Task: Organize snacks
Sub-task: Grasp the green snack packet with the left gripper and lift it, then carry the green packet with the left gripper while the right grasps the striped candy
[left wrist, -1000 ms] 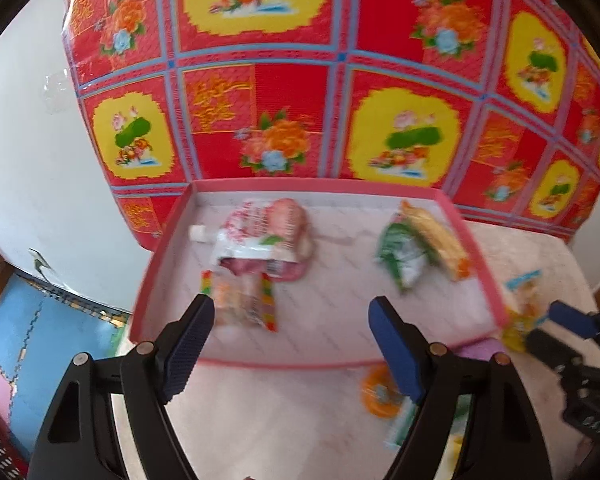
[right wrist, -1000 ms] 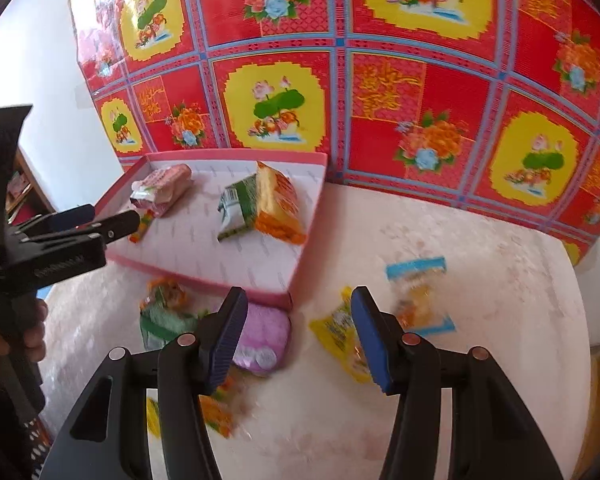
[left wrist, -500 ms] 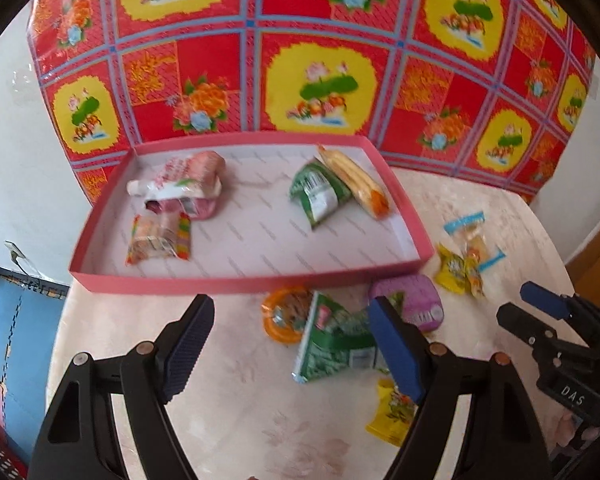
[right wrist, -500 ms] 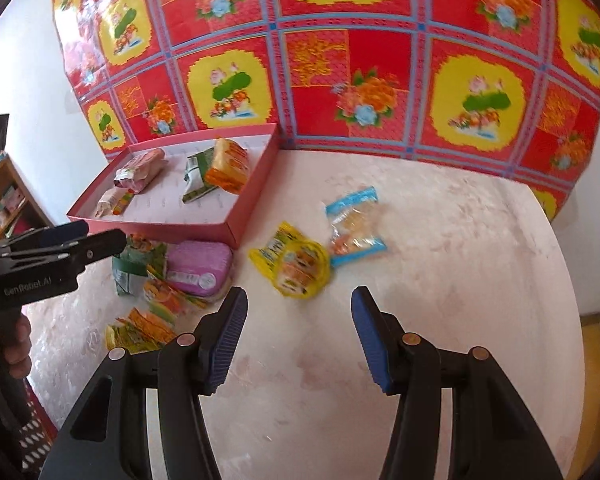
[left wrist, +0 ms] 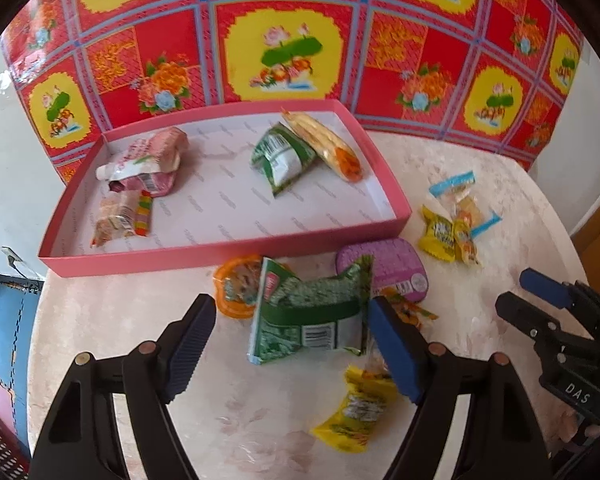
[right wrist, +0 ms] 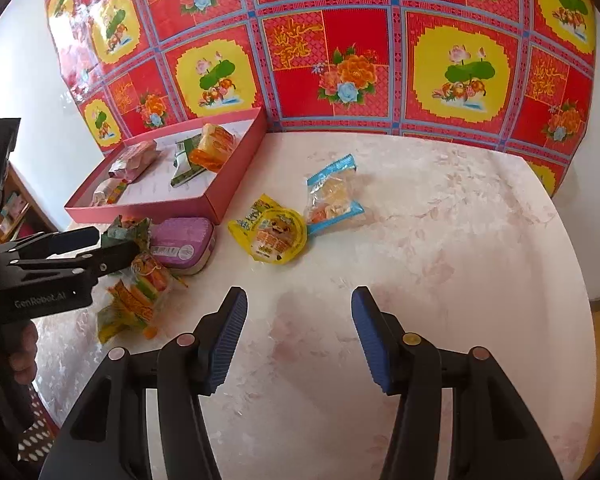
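Pink tray [left wrist: 228, 249] holds four snack packets; green packet [left wrist: 312, 316], purple box [left wrist: 396, 268], yellow packets lie loose outside.

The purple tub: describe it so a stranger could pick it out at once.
Start at the shallow pink cardboard tray against the red floral wall. Outside its near right corner sits the purple rounded plastic tub. It is the only rigid, purple item among crinkly foil packets, partly overlapped by a green packet.

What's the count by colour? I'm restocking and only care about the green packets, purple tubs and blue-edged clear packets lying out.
Green packets: 2, one in the tray, one on the table
Purple tubs: 1
Blue-edged clear packets: 1
Total: 4
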`<action>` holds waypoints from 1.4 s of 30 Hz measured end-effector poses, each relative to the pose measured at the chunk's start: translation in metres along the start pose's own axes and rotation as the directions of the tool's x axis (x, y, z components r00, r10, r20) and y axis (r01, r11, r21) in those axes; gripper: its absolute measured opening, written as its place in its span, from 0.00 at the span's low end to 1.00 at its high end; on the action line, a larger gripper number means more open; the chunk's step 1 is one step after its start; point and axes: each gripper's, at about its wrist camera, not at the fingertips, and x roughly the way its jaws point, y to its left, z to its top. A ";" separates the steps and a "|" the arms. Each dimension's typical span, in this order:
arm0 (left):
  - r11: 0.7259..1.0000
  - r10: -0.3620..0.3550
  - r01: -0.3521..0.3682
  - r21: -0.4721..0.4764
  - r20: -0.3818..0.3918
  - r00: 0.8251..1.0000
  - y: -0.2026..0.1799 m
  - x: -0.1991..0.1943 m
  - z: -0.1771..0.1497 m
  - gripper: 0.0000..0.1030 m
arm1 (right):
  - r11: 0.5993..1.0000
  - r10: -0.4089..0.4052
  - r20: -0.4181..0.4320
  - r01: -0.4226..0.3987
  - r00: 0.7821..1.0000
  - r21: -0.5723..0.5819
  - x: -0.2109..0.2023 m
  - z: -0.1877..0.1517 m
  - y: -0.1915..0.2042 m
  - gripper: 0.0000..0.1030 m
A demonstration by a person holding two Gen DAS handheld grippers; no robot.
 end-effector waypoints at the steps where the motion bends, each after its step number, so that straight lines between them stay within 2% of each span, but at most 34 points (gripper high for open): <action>1: 1.000 0.007 -0.007 0.005 -0.006 1.000 -0.002 0.002 0.000 0.77 | 1.000 0.002 -0.003 -0.002 1.000 0.002 0.001 -0.001 -0.001 0.54; 6: 1.000 -0.005 0.005 0.013 0.003 1.000 -0.006 0.004 -0.001 0.75 | 1.000 0.010 -0.016 -0.010 1.000 0.009 0.004 -0.004 -0.002 0.54; 10: 0.999 -0.031 0.030 0.038 0.020 0.999 -0.011 0.001 -0.002 0.61 | 1.000 0.006 -0.012 -0.006 1.000 -0.004 0.005 -0.004 0.001 0.57; 15: 0.996 -0.016 0.012 0.083 0.047 0.999 -0.017 -0.001 -0.004 0.55 | 1.000 0.001 -0.008 -0.002 1.000 -0.014 0.005 -0.004 0.004 0.60; 19: 0.997 -0.024 0.021 0.069 0.050 0.998 -0.014 -0.003 -0.004 0.48 | 0.999 -0.014 -0.007 0.014 1.000 -0.032 0.006 -0.005 0.007 0.62; 26: 0.999 -0.027 0.025 0.034 0.071 0.997 0.000 -0.015 -0.005 0.47 | 0.999 -0.019 -0.006 0.018 1.000 -0.041 0.008 -0.006 0.011 0.69; 30: 1.000 -0.007 0.006 0.006 0.082 0.997 0.014 -0.023 -0.009 0.47 | 0.999 -0.012 -0.004 0.012 1.000 -0.035 0.008 -0.006 0.011 0.69; 37: 0.996 0.048 -0.045 -0.074 0.050 0.998 0.046 -0.025 -0.024 0.47 | 1.000 -0.030 -0.015 0.029 0.999 -0.009 0.008 -0.005 0.013 0.69; 42: 0.990 0.066 -0.062 -0.123 0.034 0.997 0.064 -0.025 -0.034 0.48 | 0.996 0.077 -0.050 -0.075 0.996 0.041 0.006 -0.001 0.021 0.68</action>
